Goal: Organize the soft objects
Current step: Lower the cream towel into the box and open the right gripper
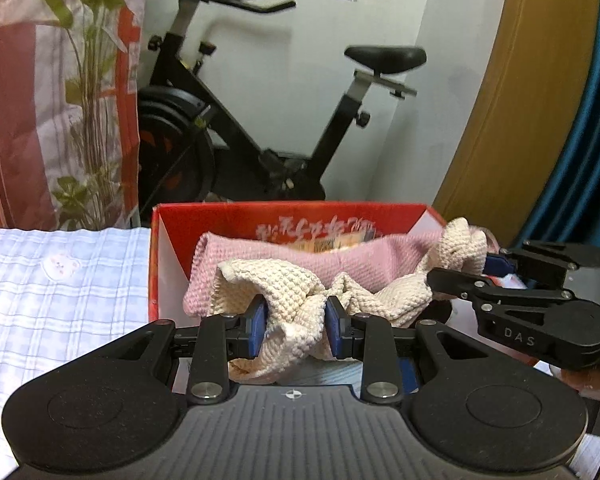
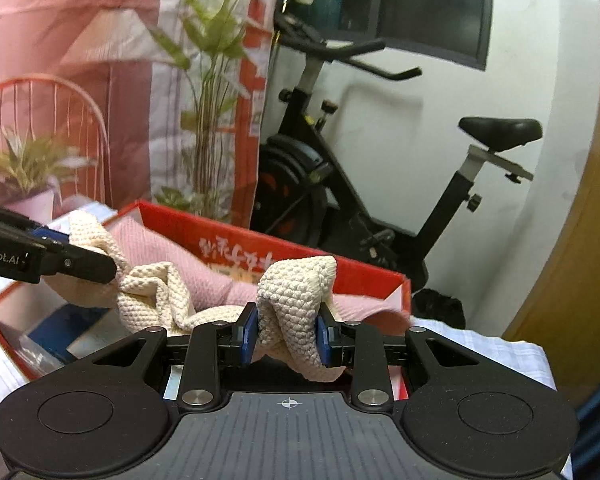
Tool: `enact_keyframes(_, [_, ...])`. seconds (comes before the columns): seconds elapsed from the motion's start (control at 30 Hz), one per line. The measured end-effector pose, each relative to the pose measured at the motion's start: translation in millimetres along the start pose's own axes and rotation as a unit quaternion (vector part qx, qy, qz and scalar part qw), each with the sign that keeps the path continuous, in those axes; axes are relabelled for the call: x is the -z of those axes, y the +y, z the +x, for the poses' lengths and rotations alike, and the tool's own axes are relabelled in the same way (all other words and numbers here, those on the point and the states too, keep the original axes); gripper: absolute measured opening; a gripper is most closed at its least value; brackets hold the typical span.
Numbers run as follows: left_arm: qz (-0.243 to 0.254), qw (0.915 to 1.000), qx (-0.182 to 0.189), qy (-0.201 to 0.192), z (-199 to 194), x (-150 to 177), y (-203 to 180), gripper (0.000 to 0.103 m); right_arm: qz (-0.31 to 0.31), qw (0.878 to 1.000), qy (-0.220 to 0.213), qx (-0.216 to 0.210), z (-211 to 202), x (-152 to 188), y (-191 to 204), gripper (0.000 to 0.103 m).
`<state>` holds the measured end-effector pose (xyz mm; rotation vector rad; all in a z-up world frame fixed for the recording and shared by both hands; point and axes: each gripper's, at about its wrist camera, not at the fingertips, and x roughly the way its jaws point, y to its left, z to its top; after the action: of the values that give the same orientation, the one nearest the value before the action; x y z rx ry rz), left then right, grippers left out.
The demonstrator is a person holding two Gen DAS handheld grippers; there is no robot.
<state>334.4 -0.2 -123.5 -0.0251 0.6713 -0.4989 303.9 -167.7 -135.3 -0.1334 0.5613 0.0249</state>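
Note:
A cream knitted cloth hangs stretched between both grippers over a red cardboard box. My left gripper is shut on one end of it. My right gripper is shut on the other end. The right gripper also shows at the right of the left wrist view, and the left gripper at the left of the right wrist view. A pink knitted cloth lies in the box behind the cream one, also seen in the right wrist view.
The box stands on a surface covered with a light checked cloth. A black exercise bike stands behind the box by a white wall. A plant-print curtain hangs at the left. A wooden panel is at the right.

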Motion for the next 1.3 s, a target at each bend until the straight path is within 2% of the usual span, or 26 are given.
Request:
enact_keyframes(0.43, [0.024,0.9986,-0.002,0.047,25.3,3.0,1.7,0.033,-0.011,0.998,0.054,-0.004,29.8,10.9,1.0,0.027])
enact_keyframes(0.77, [0.016,0.9988,-0.007,0.046,23.5,1.7,2.5,0.035,-0.019,0.998,0.064,0.002,32.0,10.5,2.4,0.028])
enact_keyframes(0.9, [0.013,0.9990,-0.006,0.043,16.5,-1.3,-1.3,0.058,-0.014,0.998,0.059,0.015,25.1,8.5,2.6,0.036])
enact_keyframes(0.97, [0.018,0.9991,-0.008,0.037,11.6,-2.8,-4.7,0.064,-0.014,0.998,0.054,0.016,19.9,6.8,2.2,0.040])
enact_keyframes(1.17, [0.028,0.9993,-0.015,0.020,-7.1,-5.8,-16.9,0.087,-0.006,0.999,0.032,0.019,-3.3,0.8,-0.3,0.062])
enact_keyframes(1.23, [0.029,0.9994,-0.018,0.009,-16.6,-5.9,-20.0,0.096,-0.002,1.000,0.021,0.018,-13.1,-0.8,-0.6,0.074])
enact_keyframes(1.27, [0.030,0.9994,-0.019,0.002,-22.5,-5.7,-21.6,0.098,0.001,1.000,0.016,0.017,-18.4,-1.5,-0.9,0.079])
enact_keyframes(1.3, [0.029,0.9994,-0.019,-0.002,-27.7,-5.3,-22.5,0.099,0.006,1.000,0.008,0.015,-25.4,-1.8,-1.5,0.090])
